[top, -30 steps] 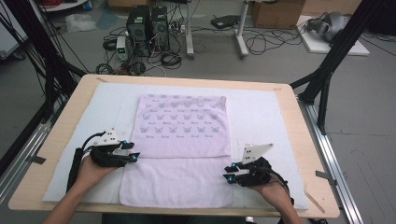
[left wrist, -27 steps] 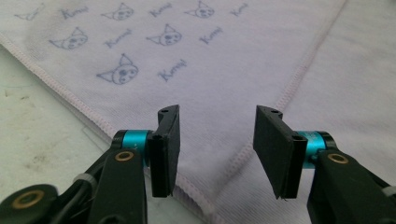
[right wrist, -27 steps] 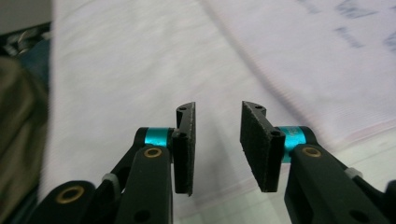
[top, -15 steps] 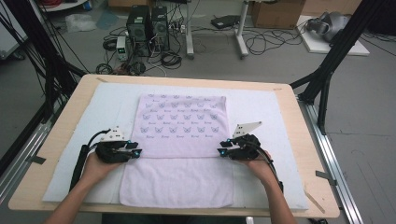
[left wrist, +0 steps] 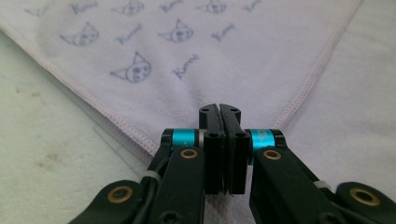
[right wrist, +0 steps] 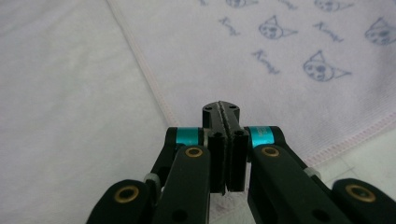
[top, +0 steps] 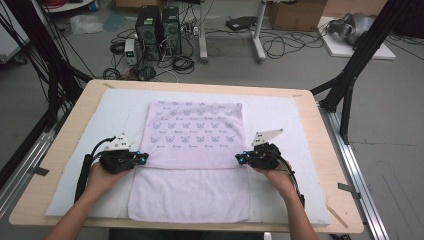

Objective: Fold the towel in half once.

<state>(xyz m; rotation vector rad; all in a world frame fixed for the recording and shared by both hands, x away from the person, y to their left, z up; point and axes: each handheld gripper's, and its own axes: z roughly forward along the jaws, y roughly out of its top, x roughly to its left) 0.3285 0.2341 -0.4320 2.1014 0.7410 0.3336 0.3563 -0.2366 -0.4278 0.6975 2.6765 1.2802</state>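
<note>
The pale lilac towel (left wrist: 196, 56) is printed all over with small blue cat-like faces, each paired with a short cursive word. In the left gripper view that word looks like "Kuromi", though the script is too soft to be sure of every letter. The right gripper view shows the same print (right wrist: 266, 60), no clearer there.

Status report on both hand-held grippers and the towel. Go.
Left hand-held gripper and right hand-held gripper: jaws shut, each on a corner of the towel's folded flap. Towel folded partway, flat on the white mat. Nothing obstructing.
</note>
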